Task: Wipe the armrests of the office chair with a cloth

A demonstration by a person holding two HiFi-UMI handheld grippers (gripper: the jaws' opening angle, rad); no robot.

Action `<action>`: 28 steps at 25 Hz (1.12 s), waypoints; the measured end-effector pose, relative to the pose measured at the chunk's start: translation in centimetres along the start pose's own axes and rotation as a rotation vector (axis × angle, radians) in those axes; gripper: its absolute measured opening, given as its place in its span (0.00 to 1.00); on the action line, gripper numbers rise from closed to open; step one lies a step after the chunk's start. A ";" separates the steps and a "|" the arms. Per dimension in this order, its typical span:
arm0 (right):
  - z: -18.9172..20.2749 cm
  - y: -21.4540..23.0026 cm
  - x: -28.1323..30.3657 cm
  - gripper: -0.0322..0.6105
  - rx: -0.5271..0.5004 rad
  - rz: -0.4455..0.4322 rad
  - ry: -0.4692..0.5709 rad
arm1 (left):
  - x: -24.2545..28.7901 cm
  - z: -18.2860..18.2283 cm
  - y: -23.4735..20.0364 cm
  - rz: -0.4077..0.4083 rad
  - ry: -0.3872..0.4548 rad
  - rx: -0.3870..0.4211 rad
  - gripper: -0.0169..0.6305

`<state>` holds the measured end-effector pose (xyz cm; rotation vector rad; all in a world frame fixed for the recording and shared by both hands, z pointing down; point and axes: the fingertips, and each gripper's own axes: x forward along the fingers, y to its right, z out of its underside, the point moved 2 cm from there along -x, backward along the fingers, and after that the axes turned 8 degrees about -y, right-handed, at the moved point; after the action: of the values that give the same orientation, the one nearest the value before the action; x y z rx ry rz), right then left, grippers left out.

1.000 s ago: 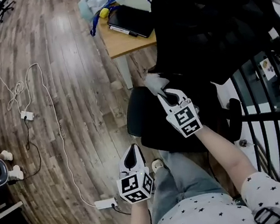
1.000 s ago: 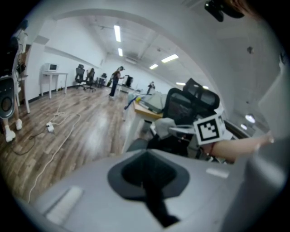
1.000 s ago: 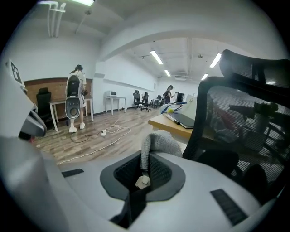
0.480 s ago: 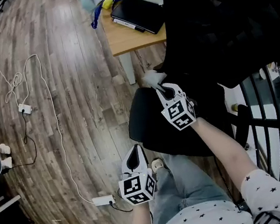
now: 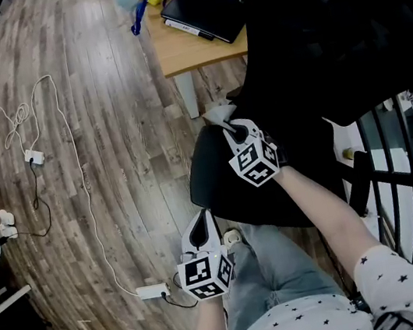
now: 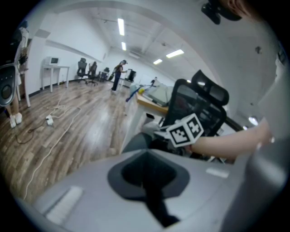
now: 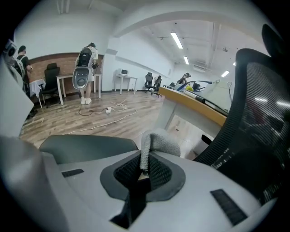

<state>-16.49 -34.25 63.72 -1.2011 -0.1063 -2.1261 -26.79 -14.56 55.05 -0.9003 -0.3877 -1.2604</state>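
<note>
wood plank floor (image 5: 112,98) with a white cable (image 5: 78,167) trailing across it, a light wooden desk (image 5: 181,59), white walls (image 6: 72,50), ceiling strip lights (image 6: 121,26).

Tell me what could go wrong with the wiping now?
The right gripper pinches only a thin edge of the grey cloth; most flops past the jaws, so rubbing might pull it out. The left gripper hangs shut and empty, away from the office chair, so nothing steadies it; it might turn when pushed. A white cable lies on the floor close by: a possible trip.
</note>
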 end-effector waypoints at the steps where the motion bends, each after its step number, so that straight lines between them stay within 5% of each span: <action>1: 0.2 -0.3 0.2 0.10 -0.003 -0.007 -0.009 | 0.0 0.1 0.0 0.000 -0.002 -0.001 0.03; 28: 0.6 -3.9 1.5 0.10 -0.034 -0.121 -0.144 | -1.5 1.2 0.4 0.019 -0.005 -0.010 0.03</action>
<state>-18.85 -31.86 66.25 -1.3993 -0.2127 -2.1498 -26.58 -12.67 54.63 -0.9134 -0.3759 -1.2436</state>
